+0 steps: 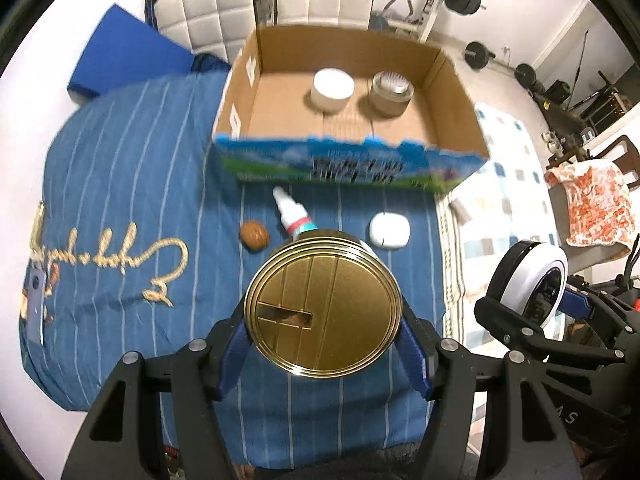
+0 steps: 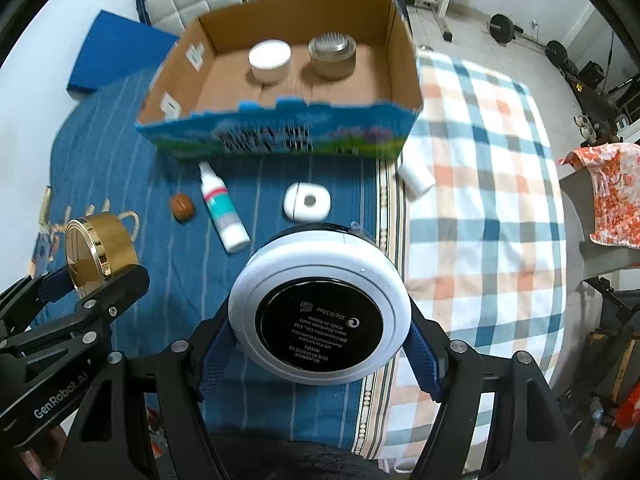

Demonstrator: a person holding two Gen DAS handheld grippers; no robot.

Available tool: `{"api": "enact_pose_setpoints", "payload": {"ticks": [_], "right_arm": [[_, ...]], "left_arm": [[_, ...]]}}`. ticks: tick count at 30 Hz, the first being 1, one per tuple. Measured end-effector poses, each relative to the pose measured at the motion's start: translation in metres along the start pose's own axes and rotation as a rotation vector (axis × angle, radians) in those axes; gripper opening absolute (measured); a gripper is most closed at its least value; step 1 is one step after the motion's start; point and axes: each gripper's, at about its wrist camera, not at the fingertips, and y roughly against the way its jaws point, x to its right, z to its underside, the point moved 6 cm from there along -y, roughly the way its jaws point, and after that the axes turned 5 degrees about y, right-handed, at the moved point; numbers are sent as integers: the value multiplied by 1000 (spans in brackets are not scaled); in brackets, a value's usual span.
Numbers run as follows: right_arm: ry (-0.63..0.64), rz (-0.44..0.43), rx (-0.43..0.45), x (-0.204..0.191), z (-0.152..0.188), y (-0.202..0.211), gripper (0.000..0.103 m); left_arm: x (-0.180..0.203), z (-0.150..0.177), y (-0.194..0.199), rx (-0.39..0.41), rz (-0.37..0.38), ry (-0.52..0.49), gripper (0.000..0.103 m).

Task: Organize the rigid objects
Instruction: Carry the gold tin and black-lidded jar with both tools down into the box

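Gold metal fills the middle of your left wrist view: your left gripper (image 1: 324,332) is clamped on a round gold tin (image 1: 323,307), its blue pads pressing the tin's two sides and its slotted lid facing the camera. Your right gripper (image 2: 320,340) is closed the same way around a round white compact (image 2: 320,304), whose black printed underside faces that camera. Both are held above the near part of the blue striped cloth (image 1: 120,184).

At the cloth's far edge stands an open cardboard box (image 2: 404,56). Inside it, toward the far wall, a white jar (image 2: 269,60) sits just beside a brownish jar (image 2: 332,56) with a bristled top, the white one on the left.

On the cloth in front of the box you have a white bottle (image 2: 224,208) lying on its side, a walnut (image 2: 182,208) just to its left, and a small white case (image 2: 307,201) to its right. Off the cloth's right edge, on the checked blanket (image 2: 480,200), a white cylinder (image 2: 416,178) lies near the box's near right corner.
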Motion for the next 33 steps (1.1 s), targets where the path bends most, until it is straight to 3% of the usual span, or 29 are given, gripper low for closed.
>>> {"api": "enact_pose_setpoints", "payload": {"ticks": [12,20,27,33], "right_arm": [[-17,-27,112,1,-31,53,77],[-30,-35,162,9,-76,67,77],[-34,-49,159,13,-136,44,77],[-58,-76,98,17,-189,-10,77]], "left_arm": [[7,-41,41,105,35,-28,63],[12,-98,38,146,59,-41,63],[7,-163,7,138,47,-30,63],[2,-203,-46,55,31,-24,63]]}}
